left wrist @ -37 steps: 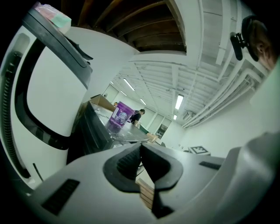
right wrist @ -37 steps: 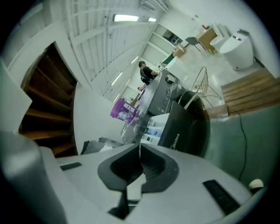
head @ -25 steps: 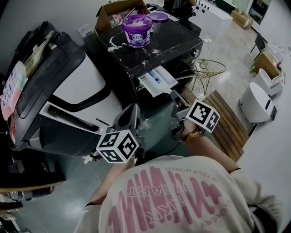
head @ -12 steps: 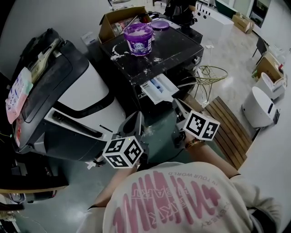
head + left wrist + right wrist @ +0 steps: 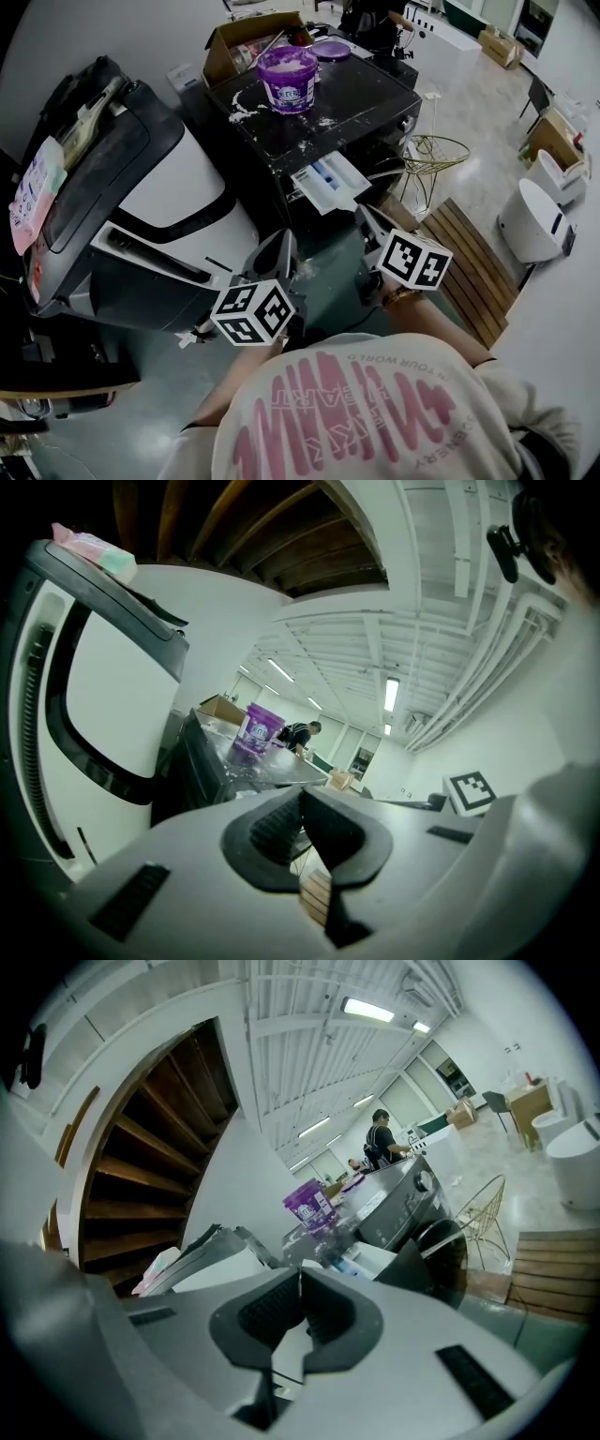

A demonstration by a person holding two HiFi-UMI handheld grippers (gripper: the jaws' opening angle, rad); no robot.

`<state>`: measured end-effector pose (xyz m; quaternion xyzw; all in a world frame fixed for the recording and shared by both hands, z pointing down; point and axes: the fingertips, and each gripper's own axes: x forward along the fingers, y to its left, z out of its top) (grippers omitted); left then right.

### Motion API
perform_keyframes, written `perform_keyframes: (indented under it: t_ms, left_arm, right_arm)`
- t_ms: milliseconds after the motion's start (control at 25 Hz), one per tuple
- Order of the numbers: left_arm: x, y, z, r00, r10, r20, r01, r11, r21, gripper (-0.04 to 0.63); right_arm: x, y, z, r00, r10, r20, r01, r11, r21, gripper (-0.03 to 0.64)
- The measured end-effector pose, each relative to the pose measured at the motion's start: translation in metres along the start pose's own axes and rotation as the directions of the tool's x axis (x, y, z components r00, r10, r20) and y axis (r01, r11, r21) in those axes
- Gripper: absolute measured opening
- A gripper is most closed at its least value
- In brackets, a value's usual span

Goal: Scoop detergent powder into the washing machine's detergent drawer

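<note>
Drawer (image 5: 326,181): head and right gripper views only

Dim, muted head view; ceiling strip lights (image 5: 366,1009) glare in both fisheye gripper views, corners vignetted black

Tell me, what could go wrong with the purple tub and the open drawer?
The detergent drawer sticks out close to the right gripper, so it might get bumped. Powder already lies spilled beside the purple tub; carrying more down to the drawer could spill again.
</note>
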<state>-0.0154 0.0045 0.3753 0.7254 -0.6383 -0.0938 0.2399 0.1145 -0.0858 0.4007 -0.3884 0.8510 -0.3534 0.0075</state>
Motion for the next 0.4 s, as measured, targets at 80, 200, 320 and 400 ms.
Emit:
perform_keyframes:
  t_ms: [80,200,320,400]
  left_arm:
    - [0.0011,0.0014,0.0005,1.000,-0.002,-0.001,0.002,1.000,-0.001,0.002]
    - [0.0025,0.0043,0.0031,1.000,-0.005,0.001,0.005,1.000,-0.003,0.002]
    - [0.0038,0.0052,0.0069,1.000,-0.011,0.004,0.011,1.000,-0.002,0.002]
    - [0.0047,0.0054,0.0095,1.000,-0.015,0.006,0.015,1.000,0.000,0.002]
  right_arm:
    - [0.0014,0.0001,-0.0003,1.000,-0.003,-0.002,0.003,1.000,-0.002,0.002]
    - [0.0046,0.0026,-0.0013,1.000,-0.004,-0.007,0.004,1.000,-0.009,0.002]
    - [0.0070,0.0043,-0.0017,1.000,-0.007,-0.013,0.007,1.000,-0.011,0.002]
    - [0.0081,0.0048,-0.0013,1.000,-0.011,-0.015,0.011,1.000,-0.012,0.002]
